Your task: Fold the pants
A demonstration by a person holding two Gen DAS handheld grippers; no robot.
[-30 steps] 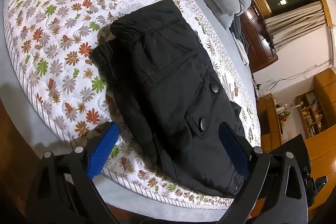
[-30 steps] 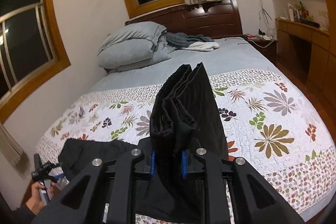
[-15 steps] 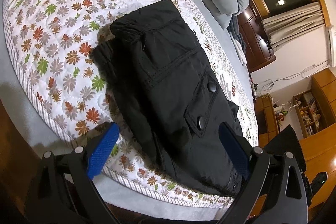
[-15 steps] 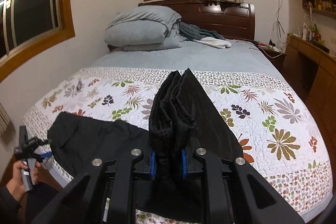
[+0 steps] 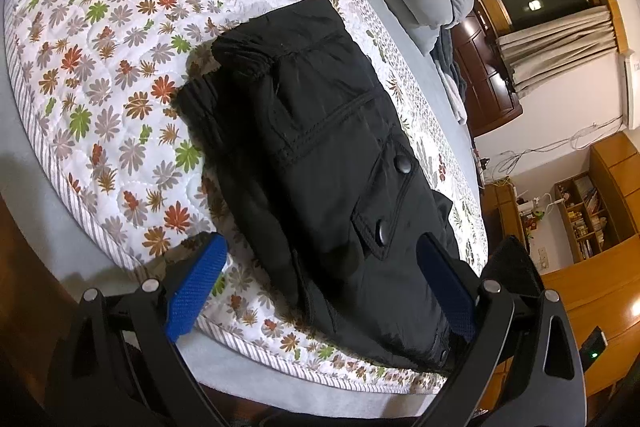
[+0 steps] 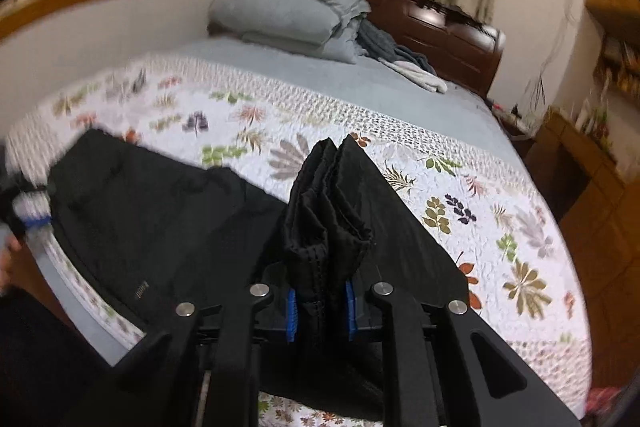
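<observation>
Where the quilt ends, grey pillows flank black pants.

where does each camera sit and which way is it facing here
Left wrist: on the open left gripper, looking down across the black pants on the floral quilt, toward the headboard side.
Right wrist: on the right gripper, shut on bunched pants legs, facing the pillows; a hand shows far left.
Shared: pants, quilt, pillows.

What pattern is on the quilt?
Coloured leaf print on white quilt, clearest in the left wrist view.
</observation>
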